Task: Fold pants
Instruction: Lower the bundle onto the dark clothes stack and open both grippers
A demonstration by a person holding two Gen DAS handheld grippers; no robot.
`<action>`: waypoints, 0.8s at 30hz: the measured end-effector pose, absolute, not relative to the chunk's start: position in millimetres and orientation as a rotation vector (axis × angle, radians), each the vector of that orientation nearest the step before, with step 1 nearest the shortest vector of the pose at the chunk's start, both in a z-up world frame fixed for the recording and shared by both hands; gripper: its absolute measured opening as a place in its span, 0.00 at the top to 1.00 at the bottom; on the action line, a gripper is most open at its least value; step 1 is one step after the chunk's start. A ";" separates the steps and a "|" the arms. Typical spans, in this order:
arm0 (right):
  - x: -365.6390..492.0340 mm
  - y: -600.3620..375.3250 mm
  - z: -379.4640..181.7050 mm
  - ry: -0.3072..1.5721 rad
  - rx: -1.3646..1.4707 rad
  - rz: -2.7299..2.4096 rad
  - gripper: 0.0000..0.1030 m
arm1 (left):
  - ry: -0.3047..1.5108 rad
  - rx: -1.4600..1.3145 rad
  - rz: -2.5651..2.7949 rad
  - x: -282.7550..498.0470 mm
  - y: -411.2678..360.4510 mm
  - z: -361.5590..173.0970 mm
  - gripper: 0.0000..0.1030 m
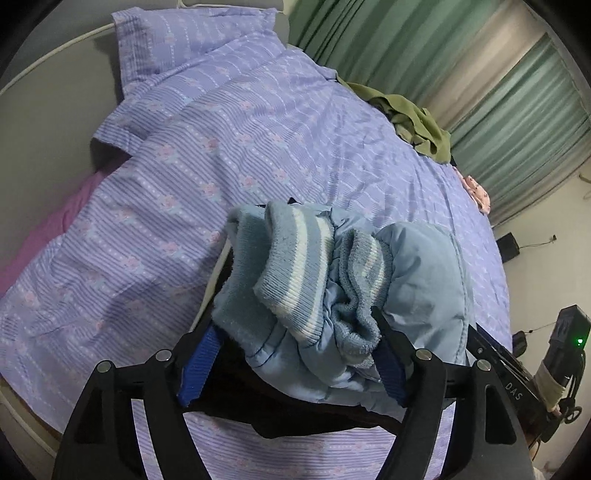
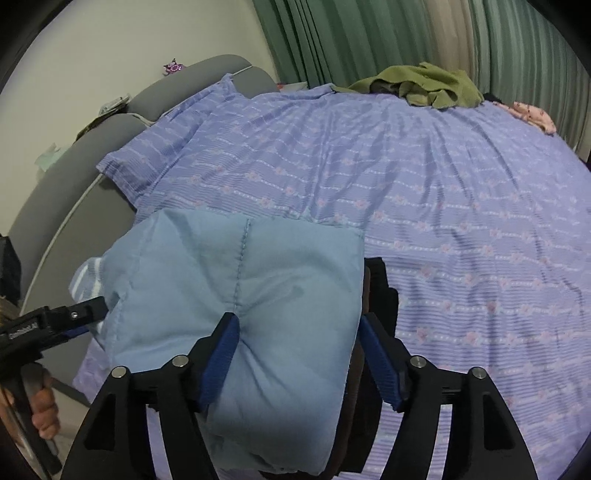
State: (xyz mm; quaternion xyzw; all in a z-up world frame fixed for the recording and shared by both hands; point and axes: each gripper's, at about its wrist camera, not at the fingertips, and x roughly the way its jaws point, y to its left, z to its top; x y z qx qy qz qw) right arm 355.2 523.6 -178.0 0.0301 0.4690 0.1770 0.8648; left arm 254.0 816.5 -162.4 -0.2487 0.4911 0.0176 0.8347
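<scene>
My left claw (image 1: 295, 343) grasped the padded light-blue pants (image 1: 417, 280) at their striped knit cuffs; my right claw (image 2: 299, 354) clenched the same bundle above the purple striped bedspread (image 2: 461, 221).

Lilac patterned bedspread (image 2: 461, 229), olive green garment (image 2: 432, 86) at its far edge, green curtains (image 2: 351, 33) behind
</scene>
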 end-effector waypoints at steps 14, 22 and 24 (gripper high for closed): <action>360.1 535.4 -191.5 1.029 0.062 0.344 0.18 | 1.054 -0.476 0.169 254.9 833.2 -176.9 0.12; 329.5 523.6 -150.1 0.931 0.083 0.356 0.18 | 0.886 -0.382 0.114 225.3 809.5 -113.4 0.13; 317.6 516.0 -136.9 0.902 0.088 0.354 0.18 | 0.848 -0.343 0.087 215.3 796.0 -95.8 0.13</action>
